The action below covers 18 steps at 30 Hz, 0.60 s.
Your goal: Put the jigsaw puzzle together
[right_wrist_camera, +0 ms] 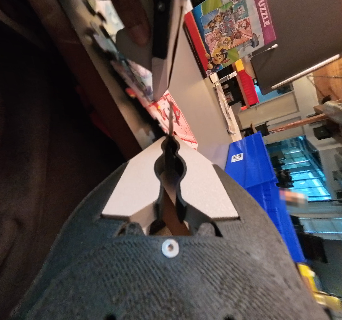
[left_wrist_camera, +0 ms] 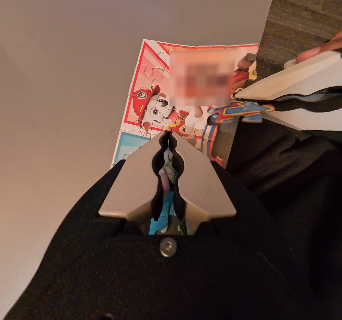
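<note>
Puzzle piece [left_wrist_camera: 240, 112], loose: blue, red and yellow print, pinched edge-on between the black pads of the right gripper [left_wrist_camera: 266, 103], which enters the left wrist view from the right. Both pads press on the piece; its free end juts leftward, above the right border of the assembled puzzle [left_wrist_camera: 153, 92]. In the right wrist view the same piece [right_wrist_camera: 171, 120] shows as a thin sliver projecting from the closed tips of the right gripper.

Assembled puzzle: partly joined cartoon picture, red-and-white section with a dog in a red helmet, blue section below. Lies flat on the pale table [left_wrist_camera: 64, 70], near its edge.

Left gripper [left_wrist_camera: 168, 133]: grey fingers with black wavy pads, tips pressed together with nothing between them, poised over the lower middle of the assembled puzzle. Whether the tips touch the surface cannot be told.

Puzzle box [right_wrist_camera: 231, 29]: colourful lid, standing at the far side of the table.

Blue crate [right_wrist_camera: 259, 172]: beyond the table edge, right wrist view.

Finger [left_wrist_camera: 314, 51]: a person's, resting on the right gripper's upper side.
</note>
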### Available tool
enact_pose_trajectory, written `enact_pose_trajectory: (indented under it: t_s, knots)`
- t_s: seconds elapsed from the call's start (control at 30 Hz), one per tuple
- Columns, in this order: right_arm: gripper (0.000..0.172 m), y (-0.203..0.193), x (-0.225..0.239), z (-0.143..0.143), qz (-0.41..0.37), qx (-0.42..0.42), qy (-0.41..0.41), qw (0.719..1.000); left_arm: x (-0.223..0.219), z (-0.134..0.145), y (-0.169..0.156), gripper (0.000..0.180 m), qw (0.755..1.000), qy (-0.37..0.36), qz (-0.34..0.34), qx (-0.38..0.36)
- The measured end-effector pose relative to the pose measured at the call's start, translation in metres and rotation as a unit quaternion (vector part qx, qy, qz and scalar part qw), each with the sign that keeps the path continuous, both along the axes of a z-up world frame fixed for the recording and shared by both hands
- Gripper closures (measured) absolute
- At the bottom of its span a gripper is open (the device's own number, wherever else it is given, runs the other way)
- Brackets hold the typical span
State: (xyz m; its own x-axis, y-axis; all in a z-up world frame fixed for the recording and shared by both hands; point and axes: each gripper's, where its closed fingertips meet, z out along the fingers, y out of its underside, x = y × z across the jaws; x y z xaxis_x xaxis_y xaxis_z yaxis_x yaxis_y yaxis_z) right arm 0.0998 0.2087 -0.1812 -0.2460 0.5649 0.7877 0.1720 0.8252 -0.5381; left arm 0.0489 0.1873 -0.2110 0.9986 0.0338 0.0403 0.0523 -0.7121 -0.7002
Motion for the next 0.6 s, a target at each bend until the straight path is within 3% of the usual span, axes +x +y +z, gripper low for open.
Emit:
enact_pose_trajectory:
  t_s: [0.13, 0.3, 0.47, 0.6]
  knots:
    - [0.170, -0.001, -0.004, 0.009, 0.008, -0.150, -0.010, 0.989, 0.000, 0.000, 0.000, 0.180, 1.000, 0.023, -0.001, 0.000]
    - [0.170, 0.001, -0.006, 0.009, 0.000, -0.198, -0.009, 0.980, -0.002, 0.000, 0.000, 0.180, 1.000, 0.017, 0.001, 0.001]
    - [0.169, 0.001, -0.014, 0.019, -0.002, -0.356, -0.008, 0.934, -0.004, 0.000, 0.001, 0.180, 1.000, 0.023, 0.003, 0.001]
    - [0.169, -0.005, -0.021, 0.026, 0.006, -0.393, 0.001, 0.920, -0.007, 0.000, 0.001, 0.180, 1.000, 0.027, 0.004, 0.000]
